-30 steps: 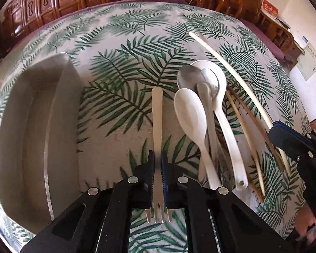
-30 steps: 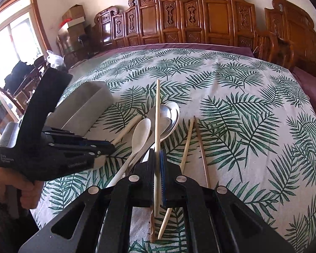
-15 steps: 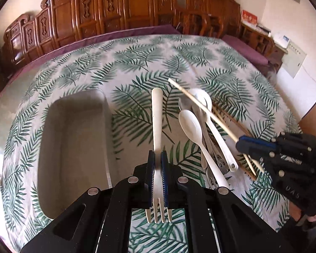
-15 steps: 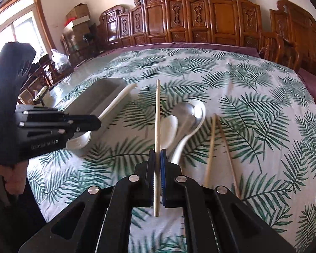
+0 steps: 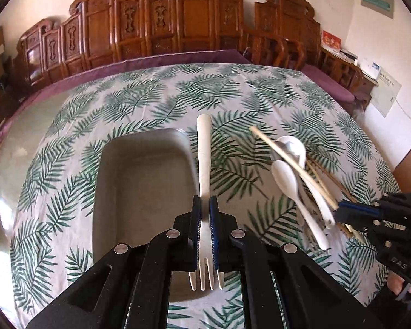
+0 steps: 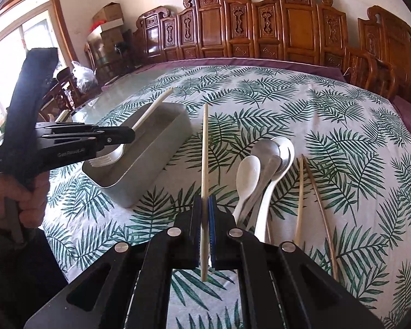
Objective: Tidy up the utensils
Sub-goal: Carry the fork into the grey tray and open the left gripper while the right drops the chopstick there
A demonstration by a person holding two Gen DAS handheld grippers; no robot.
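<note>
Left wrist: fork above tray.

Setting judged to be a home dining room. A large table is covered with a palm-leaf cloth over a purple underlay. Carved wooden chairs are ranged along the far wall. Stacked cardboard boxes and a window are seen at the left.
</note>
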